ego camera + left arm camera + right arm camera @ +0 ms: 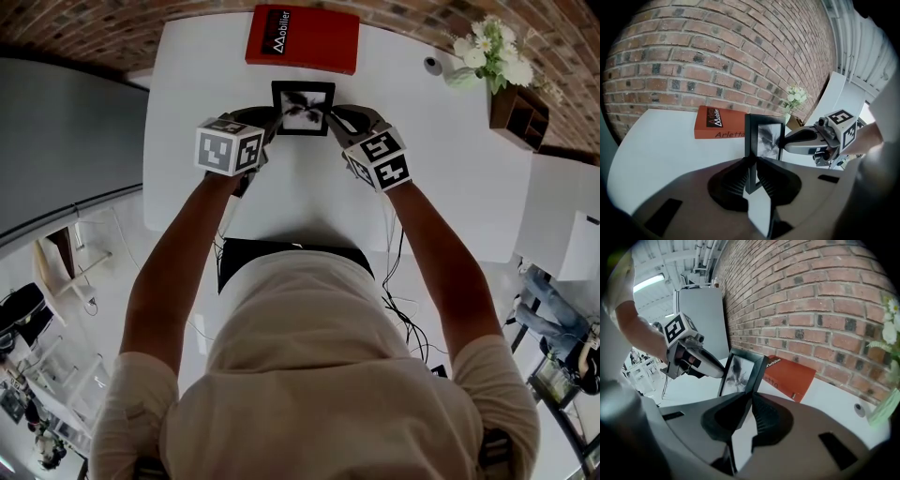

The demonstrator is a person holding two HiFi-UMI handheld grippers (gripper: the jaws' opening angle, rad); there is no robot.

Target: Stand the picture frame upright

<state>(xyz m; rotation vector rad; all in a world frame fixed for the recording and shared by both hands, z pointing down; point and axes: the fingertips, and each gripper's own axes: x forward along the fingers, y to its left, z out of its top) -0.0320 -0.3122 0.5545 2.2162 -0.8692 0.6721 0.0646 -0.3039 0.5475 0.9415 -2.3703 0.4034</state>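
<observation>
White tabletop (pixel 450 159) against a brick wall (pixel 94 28), head view first: a red rectangular book (pixel 302 38) lies flat at the far edge. Just this side of it is the small black-rimmed picture frame (pixel 303 108), its dark print facing the person. The left gripper (pixel 269 120) is on the frame's left edge and the right gripper (pixel 336 120) is on its right edge. Over to the left gripper view: its fingers (pixel 733 180) pinch the frame's rim, and the frame stands close to upright in front of the book. Right gripper view now: those fingers (pixel 766 420) are clamped on the opposite rim, with the book just behind.
</observation>
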